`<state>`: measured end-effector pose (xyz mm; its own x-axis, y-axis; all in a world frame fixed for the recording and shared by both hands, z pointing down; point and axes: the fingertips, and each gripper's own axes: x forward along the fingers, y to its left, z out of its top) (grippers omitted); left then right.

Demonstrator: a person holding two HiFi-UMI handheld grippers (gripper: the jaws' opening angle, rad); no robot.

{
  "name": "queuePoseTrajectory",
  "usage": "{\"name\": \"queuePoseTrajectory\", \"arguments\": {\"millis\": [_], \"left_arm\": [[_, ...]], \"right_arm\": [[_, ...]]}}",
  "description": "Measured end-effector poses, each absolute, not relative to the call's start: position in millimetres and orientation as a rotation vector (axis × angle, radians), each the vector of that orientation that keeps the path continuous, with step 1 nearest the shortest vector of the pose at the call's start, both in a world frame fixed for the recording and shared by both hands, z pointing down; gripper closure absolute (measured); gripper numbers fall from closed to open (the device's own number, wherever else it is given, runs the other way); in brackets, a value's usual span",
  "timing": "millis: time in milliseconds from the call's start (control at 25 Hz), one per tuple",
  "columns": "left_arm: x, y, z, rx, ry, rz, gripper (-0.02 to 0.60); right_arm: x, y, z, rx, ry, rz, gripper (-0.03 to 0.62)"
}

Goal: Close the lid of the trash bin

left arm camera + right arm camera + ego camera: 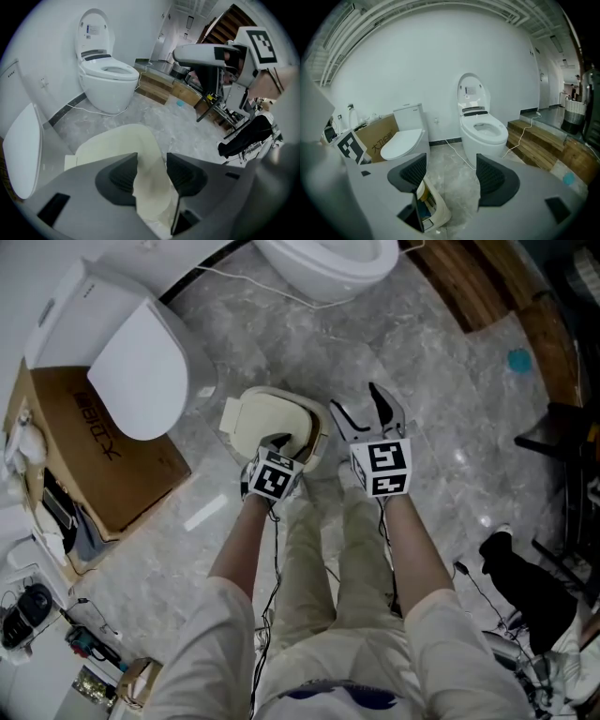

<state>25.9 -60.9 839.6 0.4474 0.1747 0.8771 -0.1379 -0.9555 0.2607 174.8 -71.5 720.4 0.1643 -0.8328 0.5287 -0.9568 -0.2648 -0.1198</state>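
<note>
Left gripper view: the left gripper (151, 164) has its jaws part-way closed with the near edge of the lid (117, 143) between them. The cream surface meets both ribbed pads, so I read this as a grip, not a hover. The rest of the lid spreads out ahead of and below the jaw tips.

Right gripper view: the right gripper (451, 161) stands wide open and holds nothing, with only floor between the jaws. The trash bin (439, 213) sits low and just to the left of its left jaw. The mouth is open and some blue and yellow contents show inside.

Step in hand, as I judge it: lid gripped and not yet down, so the closing swing is under way or about to start.

The next move calls for:
- carrying the lid edge down along its hinge arc, not straight down
- letting the pads go only once the lid seats on the rim
- keeping the right gripper just beside the bin, ready to steady it

Materials:
- The lid and bin are smooth matte cream plastic. The lid is rounded and gently domed, thin at the edge, and likely light and a little flexible.
- The pads are black and ribbed, which should hold well on the plastic.
- The floor (450, 427) is glossy, grey and marble-patterned. I expect a light bin to slide on it if pushed sideways.
</note>
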Motion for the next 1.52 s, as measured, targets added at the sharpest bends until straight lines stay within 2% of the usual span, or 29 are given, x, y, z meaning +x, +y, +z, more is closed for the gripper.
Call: {"name": "queuePoseTrajectory", "arguments": {"millis": [600, 1280, 1520], "left_arm": [[37.9, -42.2, 891.2, 2.326, 0.089, 1.471, 0.408], [38.3, -35.8, 927.2, 2.314, 0.116, 1.467, 0.408], [37.6, -38.9, 929.9, 2.331, 0.112, 1.466, 0.439]], "right_arm": [[172.0, -111.7, 756.6, 2.163, -1.784, 0.717, 0.264], [171.7, -94.1, 804.7, 2.22, -1.673, 0.78, 0.264], [186.3, -80.7, 815.2, 2.262, -1.615, 0.804, 0.266]]}}
